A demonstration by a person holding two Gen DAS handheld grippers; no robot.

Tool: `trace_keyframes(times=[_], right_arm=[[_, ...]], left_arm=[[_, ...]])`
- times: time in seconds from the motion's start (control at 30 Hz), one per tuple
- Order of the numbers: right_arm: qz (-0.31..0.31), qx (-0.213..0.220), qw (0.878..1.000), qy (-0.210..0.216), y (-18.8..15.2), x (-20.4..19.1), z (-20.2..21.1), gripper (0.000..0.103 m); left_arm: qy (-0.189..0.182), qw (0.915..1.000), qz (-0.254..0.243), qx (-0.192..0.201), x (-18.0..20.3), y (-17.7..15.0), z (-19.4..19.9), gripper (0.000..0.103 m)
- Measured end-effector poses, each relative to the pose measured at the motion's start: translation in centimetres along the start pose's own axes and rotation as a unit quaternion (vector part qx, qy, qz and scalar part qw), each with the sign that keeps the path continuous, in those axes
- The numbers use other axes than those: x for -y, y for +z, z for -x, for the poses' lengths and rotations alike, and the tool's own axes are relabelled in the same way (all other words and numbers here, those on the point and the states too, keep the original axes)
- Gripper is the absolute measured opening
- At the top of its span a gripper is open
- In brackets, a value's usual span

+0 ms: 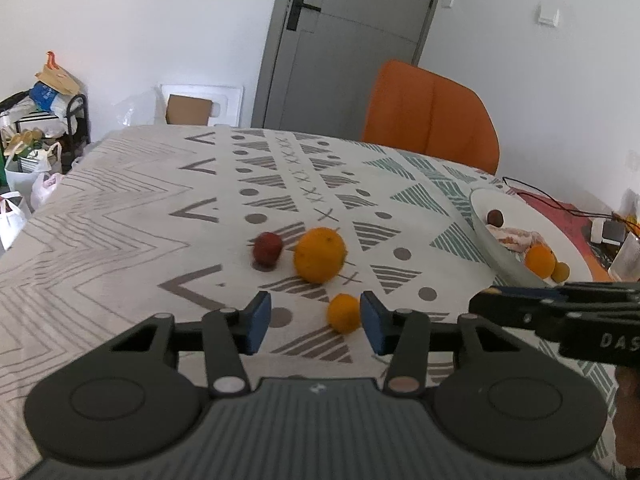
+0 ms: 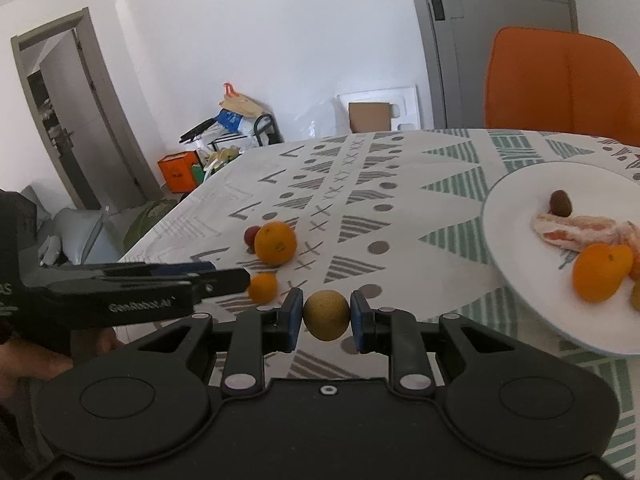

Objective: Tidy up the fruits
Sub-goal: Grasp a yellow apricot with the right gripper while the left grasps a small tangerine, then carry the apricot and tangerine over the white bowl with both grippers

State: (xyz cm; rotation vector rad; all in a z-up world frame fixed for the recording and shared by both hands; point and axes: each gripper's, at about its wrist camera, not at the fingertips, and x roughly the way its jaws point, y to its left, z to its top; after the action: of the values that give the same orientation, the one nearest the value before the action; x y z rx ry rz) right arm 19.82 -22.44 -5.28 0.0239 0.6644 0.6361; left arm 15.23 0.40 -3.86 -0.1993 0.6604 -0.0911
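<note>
With the right hand-held gripper (image 2: 326, 316) pinching a yellow-green fruit (image 2: 326, 315) near the plate (image 2: 516, 216), centre the spread left hand-held gripper (image 1: 316, 322) on the small orange (image 1: 344, 313) toward the counter's near edge before closing.

The plate (image 2: 520, 216) runs past the right edge; a red fruit (image 2: 251, 236) hides behind the large orange (image 2: 276, 242).

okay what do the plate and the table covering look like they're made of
Plate: probably glazed ceramic, though it could be melamine; it is plain white, smooth, with a soft sheen and a thin raised rim. Table covering: woven cloth, matte, with a printed geometric pattern; it drapes over the table edge.
</note>
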Motion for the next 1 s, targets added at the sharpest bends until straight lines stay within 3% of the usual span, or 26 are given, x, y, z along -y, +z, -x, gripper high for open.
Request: trace_keyframes(times=[0.07,0.17,0.37,1.0], right_arm=[[-0.004,0.006,1.000,-0.002,0.2,0.5,0.3,0.024],[-0.012,0.014,1.000,-0.008,0.3,1.3,0.9,0.024],[-0.028,0.028,0.999,-0.020,0.4,3.2,1.7,0.024],[-0.061,0.072,0.994,-0.051,0.7,8.7,4.9,0.024]], left_arm=[[0.001,0.9999,-0.009,-0.009,0.8,0.0,-0.9,0.043],[-0.001,0.9994,-0.022,-0.026,1.7,-0.3,-2.1,0.020],[0.001,0.9997,-0.015,-0.018,2.0,0.1,-2.1,0.020],[-0.019,0.9982,-0.055,0.010,6.9,2.2,-2.2,0.020]])
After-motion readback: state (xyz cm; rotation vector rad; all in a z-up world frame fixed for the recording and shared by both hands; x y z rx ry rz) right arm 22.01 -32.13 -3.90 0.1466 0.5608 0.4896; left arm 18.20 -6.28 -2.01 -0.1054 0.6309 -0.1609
